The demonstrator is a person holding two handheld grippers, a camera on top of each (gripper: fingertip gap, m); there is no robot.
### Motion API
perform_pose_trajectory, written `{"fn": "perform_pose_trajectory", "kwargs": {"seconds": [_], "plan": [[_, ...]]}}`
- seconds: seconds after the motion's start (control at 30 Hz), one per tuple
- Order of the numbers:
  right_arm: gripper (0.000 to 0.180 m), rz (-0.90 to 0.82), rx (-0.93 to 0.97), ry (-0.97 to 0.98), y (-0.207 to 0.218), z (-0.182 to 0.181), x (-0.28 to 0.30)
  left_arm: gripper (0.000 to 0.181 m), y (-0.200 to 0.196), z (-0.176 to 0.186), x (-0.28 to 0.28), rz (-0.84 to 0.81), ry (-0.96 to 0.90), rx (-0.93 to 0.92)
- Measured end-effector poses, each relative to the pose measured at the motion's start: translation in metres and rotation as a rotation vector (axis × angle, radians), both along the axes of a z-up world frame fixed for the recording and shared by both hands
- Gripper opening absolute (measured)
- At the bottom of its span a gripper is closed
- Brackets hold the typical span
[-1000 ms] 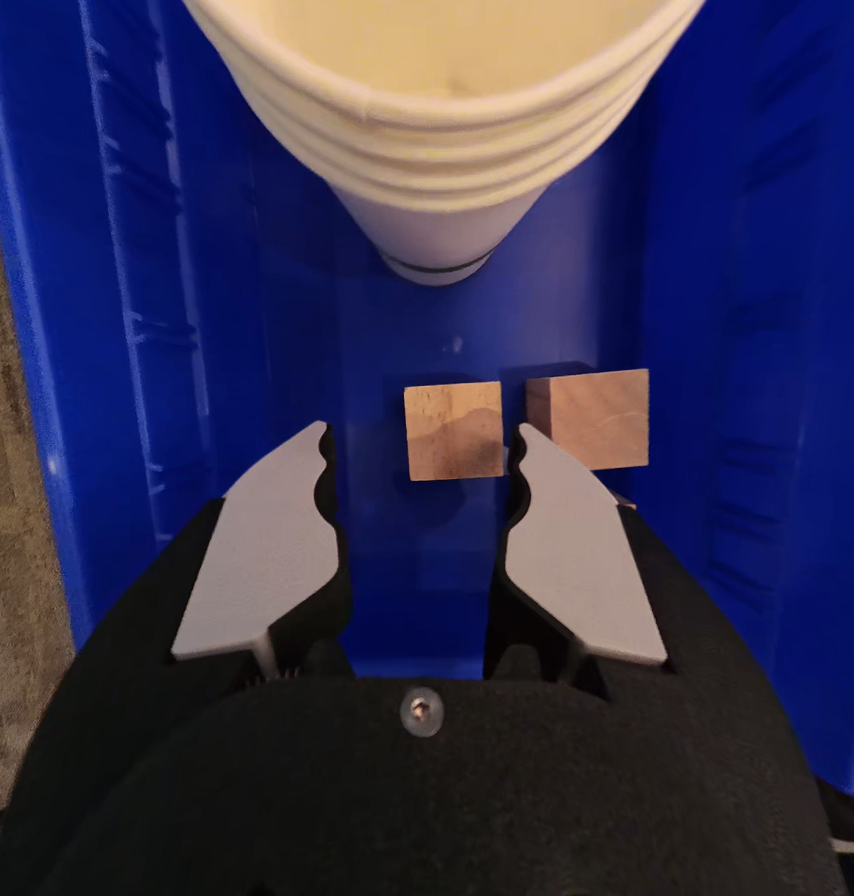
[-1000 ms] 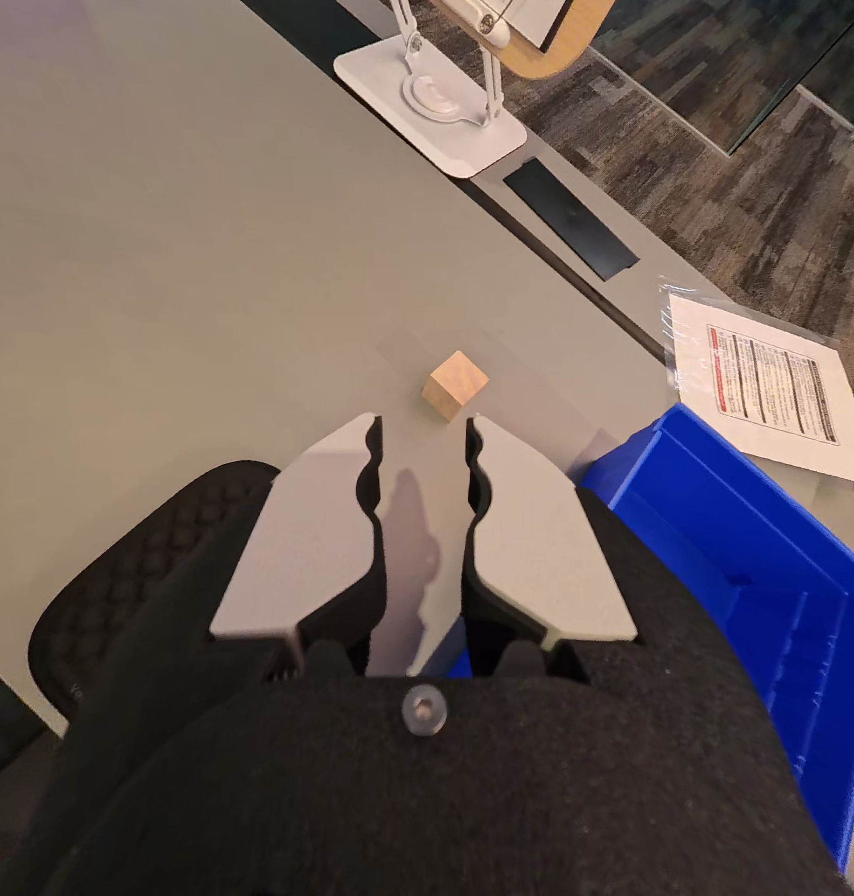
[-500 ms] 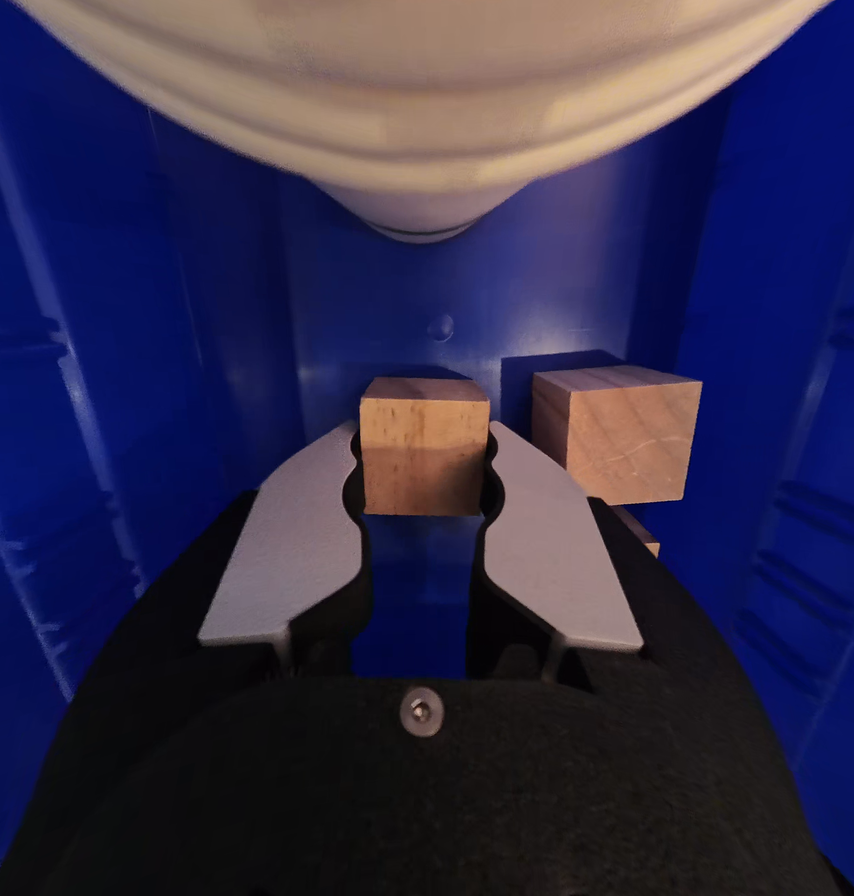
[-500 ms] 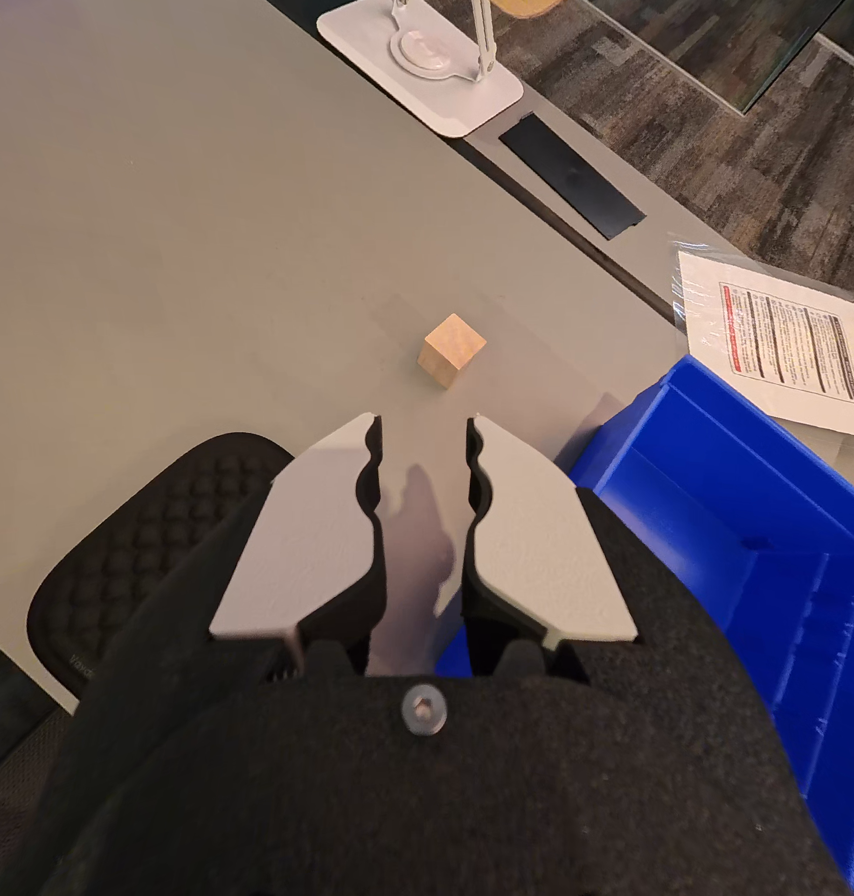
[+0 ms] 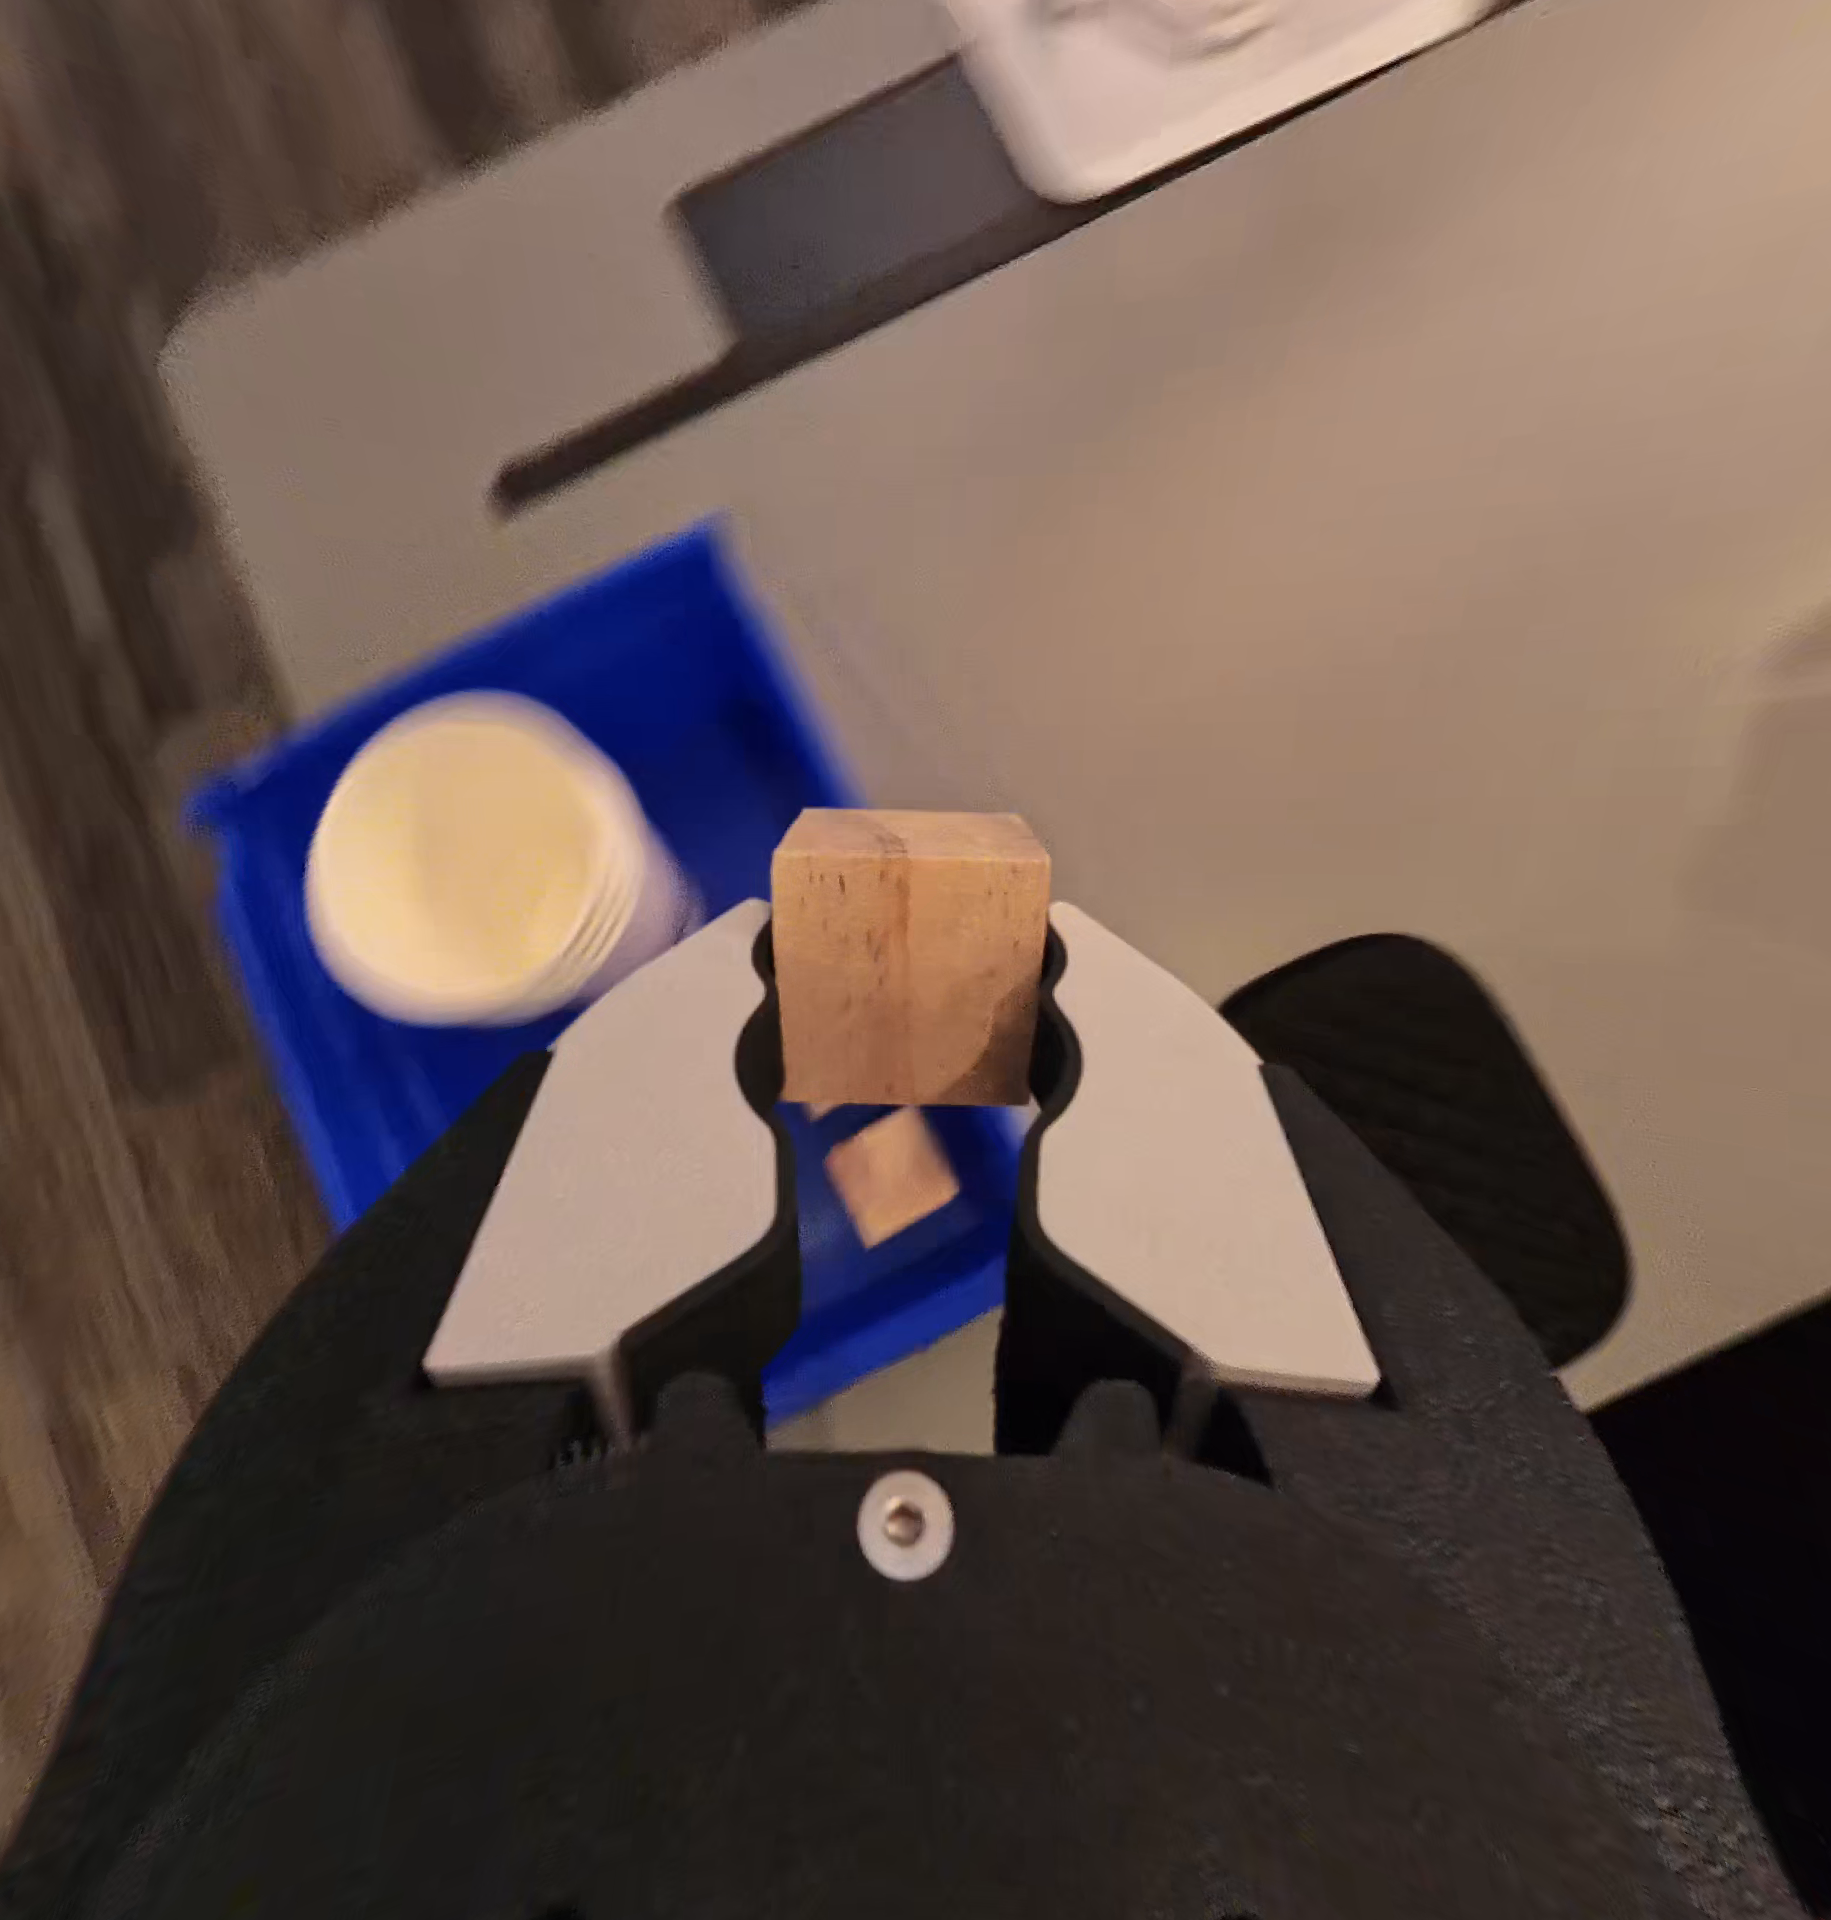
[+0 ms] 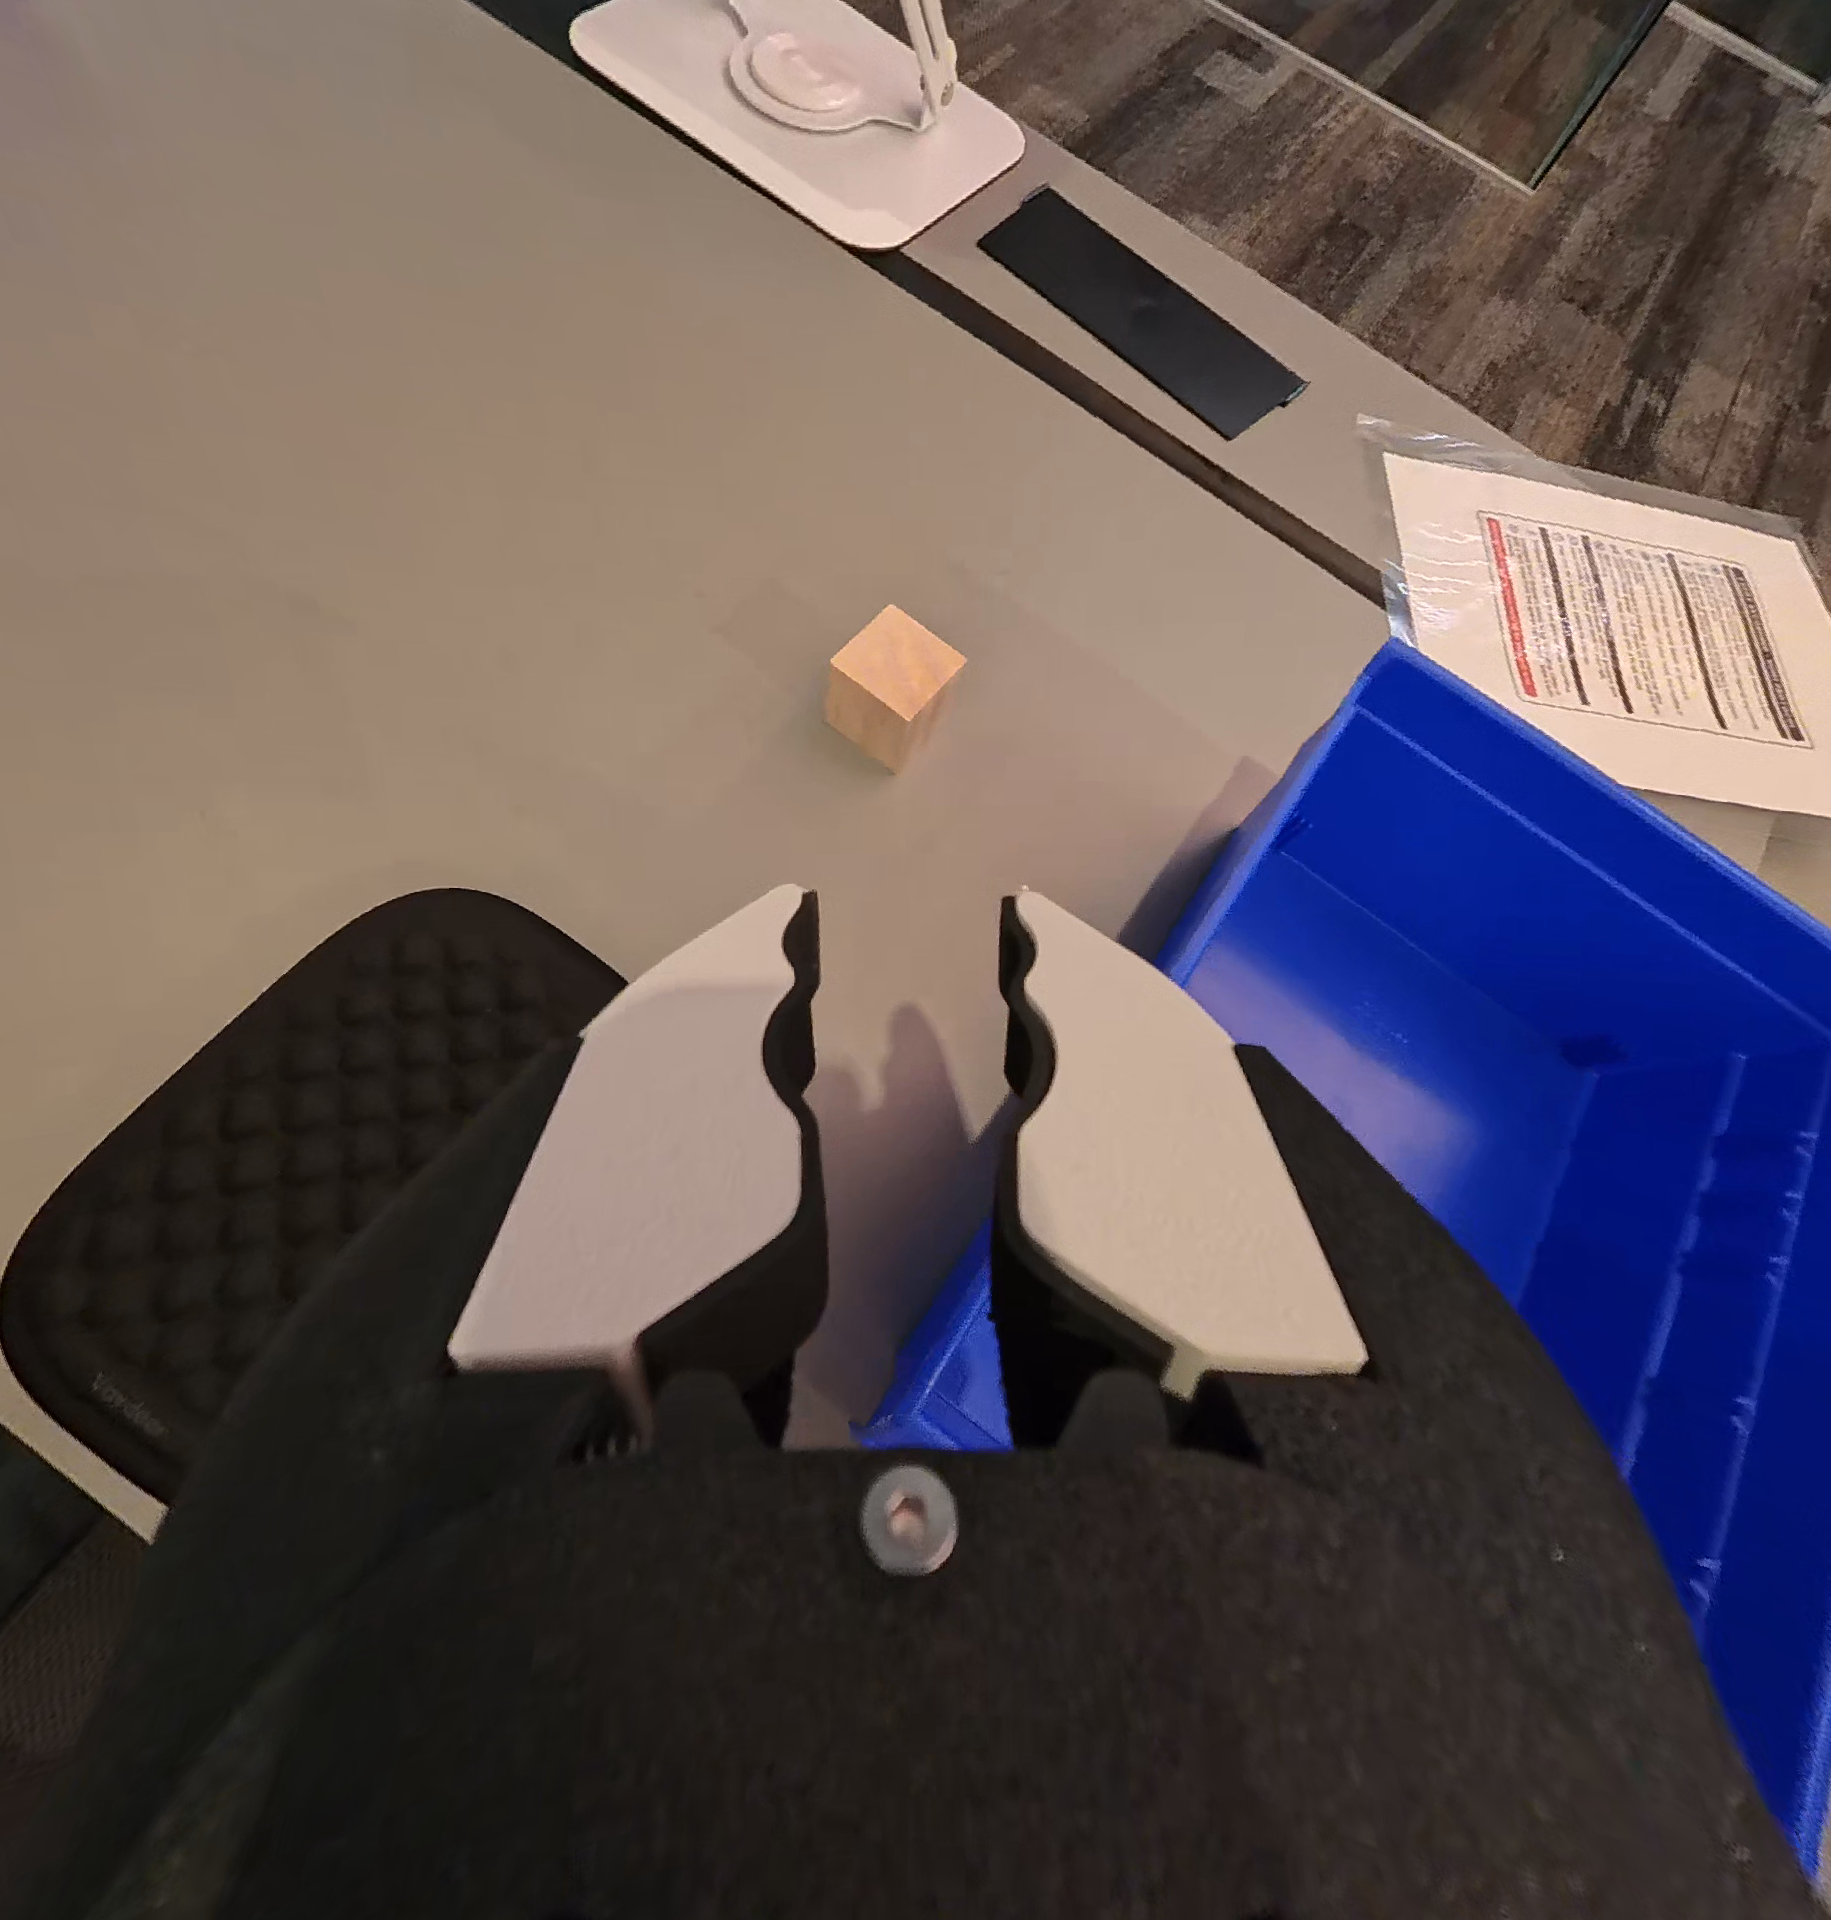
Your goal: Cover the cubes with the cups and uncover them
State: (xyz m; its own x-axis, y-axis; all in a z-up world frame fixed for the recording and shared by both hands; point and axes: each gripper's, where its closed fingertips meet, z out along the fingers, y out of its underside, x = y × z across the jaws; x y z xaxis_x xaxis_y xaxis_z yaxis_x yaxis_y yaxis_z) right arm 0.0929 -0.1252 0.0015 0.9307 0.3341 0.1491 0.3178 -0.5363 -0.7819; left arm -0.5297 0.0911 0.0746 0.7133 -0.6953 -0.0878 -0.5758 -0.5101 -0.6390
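In the left wrist view, a wooden cube is held between the jaws of the left gripper, clamped on both sides near the tips and lifted clear above the blue bin. Below it, through the gap of the jaws, another wooden cube is seen lying on the bin floor, blurred. Farther left in the bin, a stack of white paper cups stands mouth up, also blurred. Beyond the bin the grey table is seen, with a black chair back at its near edge.

In the right wrist view, the jaws of the right gripper are held narrowly apart with nothing between them, above the table beside the bin's left wall. Ahead of them, a light wooden cube rests on the table, uncovered and well apart from the jaws. Farther off, a sleeved paper sheet lies to the right, a black cable hatch is set in the table, and a white stand base rests at the far edge.
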Motion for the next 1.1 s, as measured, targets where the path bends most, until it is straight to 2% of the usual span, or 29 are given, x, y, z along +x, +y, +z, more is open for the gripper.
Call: {"fn": "perform_pose_trajectory", "kwargs": {"seconds": [0.07,0.17,0.3,0.4,0.5,0.63,0.8,1.1], "plan": [[0.033,0.000,0.007,0.028,-0.001,-0.002,-0.001,0.044,-0.013,0.015,0.077,-0.227,0.005,0.055],[0.033,0.000,-0.005,0.056,-0.004,-0.010,-0.003,0.044,-0.026,0.001,0.187,-0.491,0.078,0.102],[0.033,-0.006,-0.034,0.041,-0.010,-0.016,-0.005,0.044,-0.032,-0.065,0.306,-0.721,0.162,0.045],[0.033,-0.005,-0.042,0.012,-0.016,-0.014,-0.006,0.044,-0.021,-0.120,0.360,-0.794,0.250,-0.006],[0.033,-0.009,-0.031,-0.003,-0.020,-0.007,-0.004,0.044,-0.011,-0.161,0.392,-0.857,0.316,-0.029],[0.033,-0.013,-0.029,-0.016,-0.023,-0.005,0.000,0.044,-0.009,-0.191,0.418,-0.876,0.335,-0.068],[0.033,-0.015,-0.032,-0.007,-0.024,-0.011,0.005,0.044,-0.016,-0.206,0.430,-0.918,0.362,-0.092],[0.033,-0.015,-0.053,0.008,-0.023,-0.025,0.009,0.044,-0.019,-0.214,0.439,-0.936,0.367,-0.106]]}}
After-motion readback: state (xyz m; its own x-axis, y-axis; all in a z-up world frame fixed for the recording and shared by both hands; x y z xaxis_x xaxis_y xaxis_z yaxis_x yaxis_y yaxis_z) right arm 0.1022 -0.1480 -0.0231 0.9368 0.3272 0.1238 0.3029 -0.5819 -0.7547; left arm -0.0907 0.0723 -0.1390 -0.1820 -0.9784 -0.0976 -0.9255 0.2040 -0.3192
